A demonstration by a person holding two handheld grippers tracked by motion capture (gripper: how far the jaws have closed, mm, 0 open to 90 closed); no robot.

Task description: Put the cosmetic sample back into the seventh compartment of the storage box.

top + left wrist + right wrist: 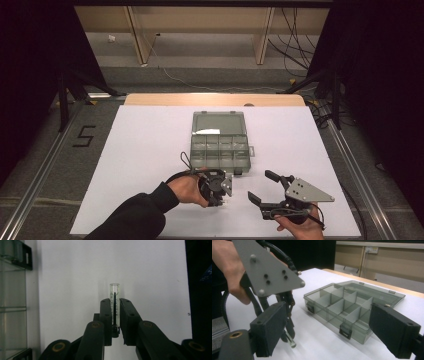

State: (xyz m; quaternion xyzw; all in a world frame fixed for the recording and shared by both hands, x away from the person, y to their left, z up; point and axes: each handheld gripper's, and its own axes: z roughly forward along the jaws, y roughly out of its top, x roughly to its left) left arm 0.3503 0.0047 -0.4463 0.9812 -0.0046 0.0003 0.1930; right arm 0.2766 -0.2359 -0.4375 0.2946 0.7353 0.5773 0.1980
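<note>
Left gripper view was taken up by a small clear glass tube with a thin dark rod inside it [114, 302], which was seen clamped between the two black jaws of the left hand-held gripper [114, 315], its open end standing out beyond the jaw tips over the white surface [75, 290]. In the right gripper view the same tube [291, 342] was seen with its tip low over the surface, close to touching it, though contact could not be told. In the high view the left hand-held gripper [220, 192] was placed just in front of the near edge of a translucent grey plastic organiser box with divided compartments [220, 147], whose lid was laid open and flat toward the far side. The compartments appeared empty, as far as could be made out.

The right hand-held gripper [265, 190] was held beside the left one, to its right, with its jaws spread wide and nothing between them; the box was framed between those jaws in its own view.

The pick-up of the tube was judged to be done. What was left, as far as could be judged, was the carrying of the tube over the box, its placing in one of the compartments, and perhaps the closing of the lid.
</note>
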